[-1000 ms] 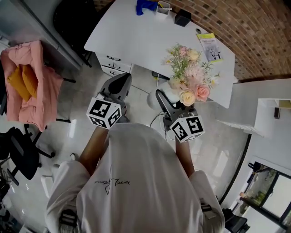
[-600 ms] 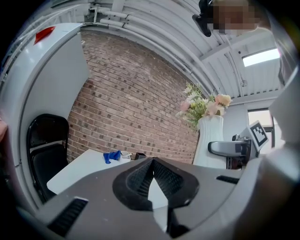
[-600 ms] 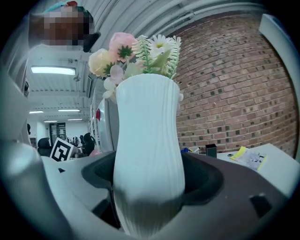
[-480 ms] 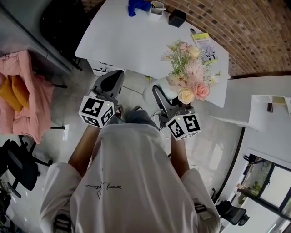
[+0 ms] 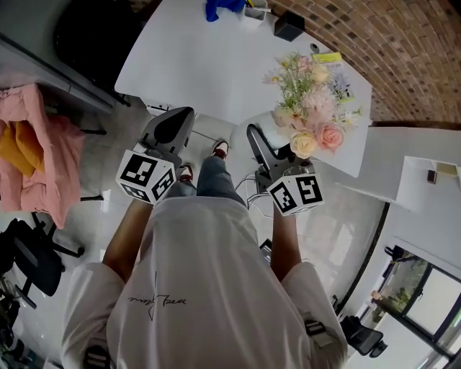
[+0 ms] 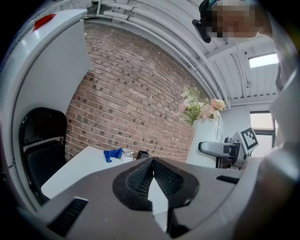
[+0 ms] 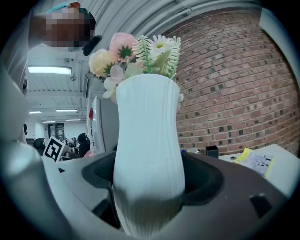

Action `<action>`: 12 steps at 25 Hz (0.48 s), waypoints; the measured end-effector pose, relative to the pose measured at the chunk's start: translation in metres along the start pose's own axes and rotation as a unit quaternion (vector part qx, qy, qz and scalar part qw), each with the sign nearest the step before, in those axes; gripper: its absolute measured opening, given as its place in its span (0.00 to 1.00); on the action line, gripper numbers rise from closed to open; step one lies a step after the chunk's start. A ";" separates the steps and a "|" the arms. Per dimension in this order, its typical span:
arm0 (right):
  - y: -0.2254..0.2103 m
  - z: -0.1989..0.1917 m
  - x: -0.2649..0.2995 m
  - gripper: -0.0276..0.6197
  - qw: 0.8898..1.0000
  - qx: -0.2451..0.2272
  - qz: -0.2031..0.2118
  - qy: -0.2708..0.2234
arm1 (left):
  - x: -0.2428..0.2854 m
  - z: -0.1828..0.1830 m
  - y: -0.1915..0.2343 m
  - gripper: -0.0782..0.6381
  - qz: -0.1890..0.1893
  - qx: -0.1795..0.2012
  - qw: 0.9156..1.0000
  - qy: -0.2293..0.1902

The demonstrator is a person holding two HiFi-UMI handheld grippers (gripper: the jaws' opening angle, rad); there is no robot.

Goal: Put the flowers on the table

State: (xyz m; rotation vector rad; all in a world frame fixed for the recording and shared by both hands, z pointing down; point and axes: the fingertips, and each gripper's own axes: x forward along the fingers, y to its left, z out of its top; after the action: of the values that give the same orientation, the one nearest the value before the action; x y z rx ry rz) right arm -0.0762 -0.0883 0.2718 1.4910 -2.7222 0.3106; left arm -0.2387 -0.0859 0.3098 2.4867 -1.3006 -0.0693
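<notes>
Carry step: right gripper (image 7: 150, 197) jaws clamped on the white vase (image 7: 147, 140) of flowers (image 5: 310, 108), upright just short of the bench (image 5: 202, 65) near edge (left gripper (image 6: 151, 183) jaws together, empty); next, move over bench, lower level.

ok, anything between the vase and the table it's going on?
Nothing visible. The right gripper is shut on the white vase of flowers, close to the table's near edge; the blue object, black box and leaflet sit along its far side.
</notes>
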 end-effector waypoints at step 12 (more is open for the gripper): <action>-0.051 -0.011 0.042 0.68 1.000 0.021 0.002 0.013 | 0.053 -0.009 0.014 0.12 0.004 -0.020 0.999 0.040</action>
State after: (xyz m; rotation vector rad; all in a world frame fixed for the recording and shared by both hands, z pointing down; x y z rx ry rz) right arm -0.0569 -0.1477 0.2958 1.4801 -2.7150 0.3859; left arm -0.2175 -0.1335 0.3287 2.4249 -1.2628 0.0067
